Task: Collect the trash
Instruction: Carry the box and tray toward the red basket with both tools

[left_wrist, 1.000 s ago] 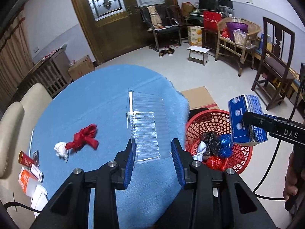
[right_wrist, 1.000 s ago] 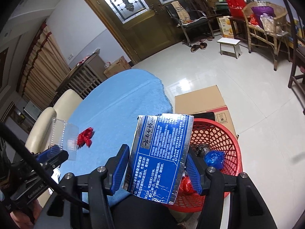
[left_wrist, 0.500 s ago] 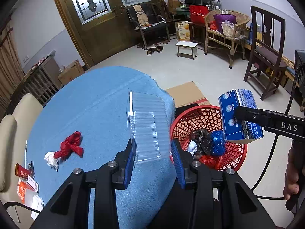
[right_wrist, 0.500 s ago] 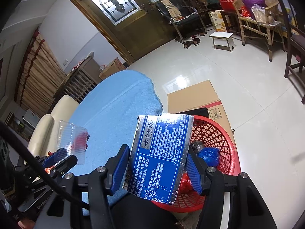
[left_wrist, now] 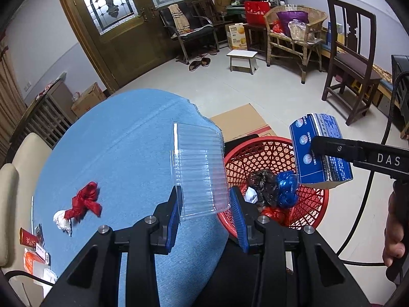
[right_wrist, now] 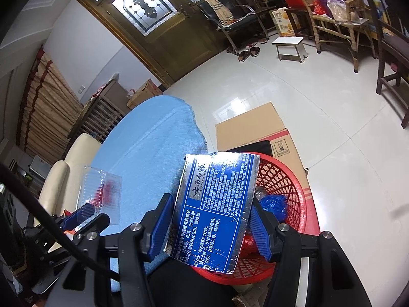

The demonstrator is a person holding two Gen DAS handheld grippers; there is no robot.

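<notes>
Clutter is crowding the upper part of the left wrist view: a wooden door (left_wrist: 112,33), a wicker chair (left_wrist: 294,30), a white stool (left_wrist: 242,60) and a dark wooden chair (left_wrist: 350,61). Flattened cardboard (left_wrist: 240,125) is lying on the floor behind the red basket (left_wrist: 258,153), which is sitting at lower right beside the blue-covered table (left_wrist: 115,140). A red ribbon scrap (left_wrist: 85,203) and a white crumpled wad (left_wrist: 61,220) are lying at lower left on the table, with small packets cut off at the frame edge, hard to identify. Inside the basket, dark, blue and red wrappers are showing, probably plastic bags.

The left gripper (left_wrist: 205,215) is clamping a clear plastic container (left_wrist: 199,171) over the table edge. The right gripper (right_wrist: 212,222) is squeezing a blue box (right_wrist: 217,204) above the basket (right_wrist: 283,179).
</notes>
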